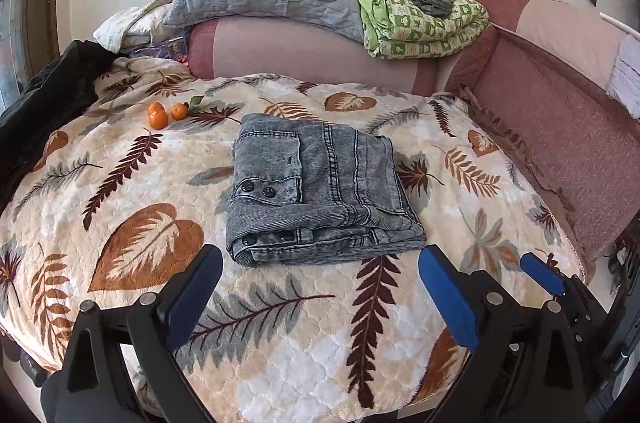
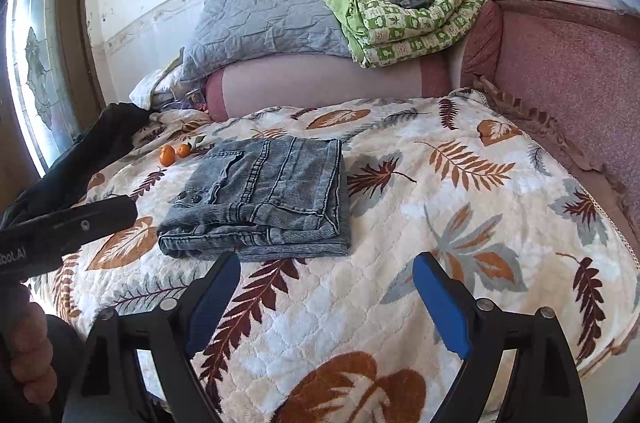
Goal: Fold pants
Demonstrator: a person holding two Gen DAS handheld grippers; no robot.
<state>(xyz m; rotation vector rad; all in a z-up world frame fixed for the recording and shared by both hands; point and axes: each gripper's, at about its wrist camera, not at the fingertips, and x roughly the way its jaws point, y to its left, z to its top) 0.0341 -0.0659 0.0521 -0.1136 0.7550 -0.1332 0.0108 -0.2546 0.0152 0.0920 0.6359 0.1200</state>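
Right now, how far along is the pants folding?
Done: the pants lie as a compact folded stack on the blanket, no legs trailing. In hand: nothing; the left gripper and right gripper are both open, short of the stack, with nothing between their fingers. Left: apparently nothing except perhaps tidying the uneven near edge.

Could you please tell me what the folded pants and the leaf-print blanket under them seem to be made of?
The folded pants look like grey acid-washed denim, possibly fine-ribbed: mottled fading, heavy double-stitched seams, dark round buttons. The leaf-print blanket looks like plush quilted fleece, probably synthetic: soft fuzzy nap, stitched puffed cells, matte finish.
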